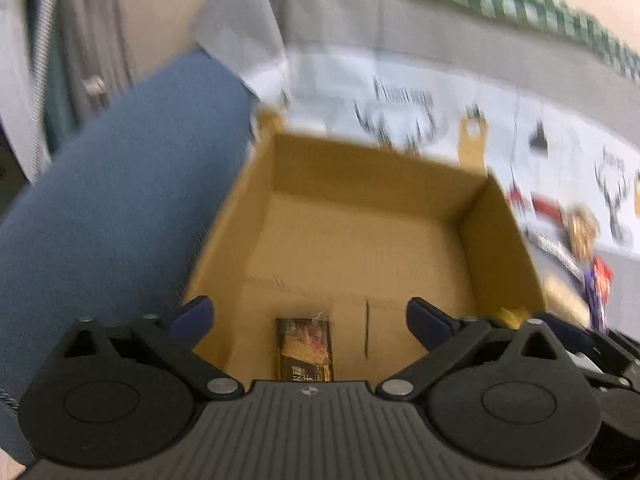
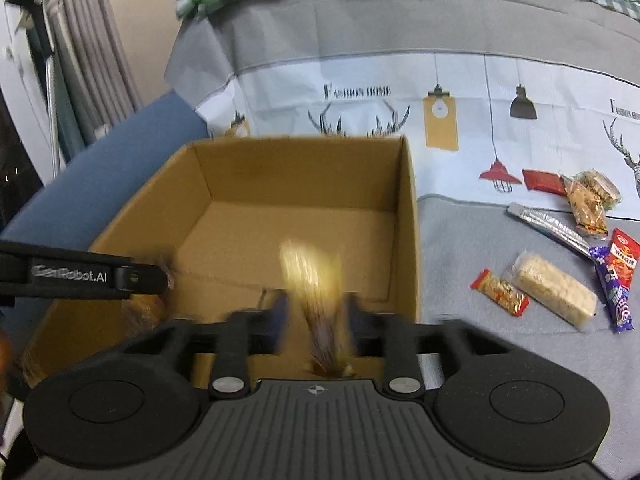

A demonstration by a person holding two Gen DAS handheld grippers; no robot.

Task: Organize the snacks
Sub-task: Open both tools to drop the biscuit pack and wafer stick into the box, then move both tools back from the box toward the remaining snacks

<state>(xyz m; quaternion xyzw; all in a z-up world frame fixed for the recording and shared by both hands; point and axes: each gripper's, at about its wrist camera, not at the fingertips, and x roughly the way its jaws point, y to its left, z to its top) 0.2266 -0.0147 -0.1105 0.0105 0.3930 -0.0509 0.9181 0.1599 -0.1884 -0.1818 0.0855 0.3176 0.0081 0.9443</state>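
1. Left gripper [image 1: 310, 322]: jaws wide, nothing held; dark snack pack [image 1: 306, 350] lies on box floor below.
2. Right gripper [image 2: 316, 314]: jaws parted, blurred yellow pack [image 2: 310, 280] betw. them, looks released, over cardboard box [image 2: 406, 216]. Keep fingers apart, lift straight.
3. Loose snacks [image 2: 552, 288] on cloth beyond: next.

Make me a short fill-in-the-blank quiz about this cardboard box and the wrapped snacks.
1. The open brown cardboard box sits on a printed ___.
2. The dark-wrapped snack bar lies ___ the box.
3. The unpacked wrapped snacks lie to the box's ___ in the right wrist view.

Answers: tablecloth; inside; right
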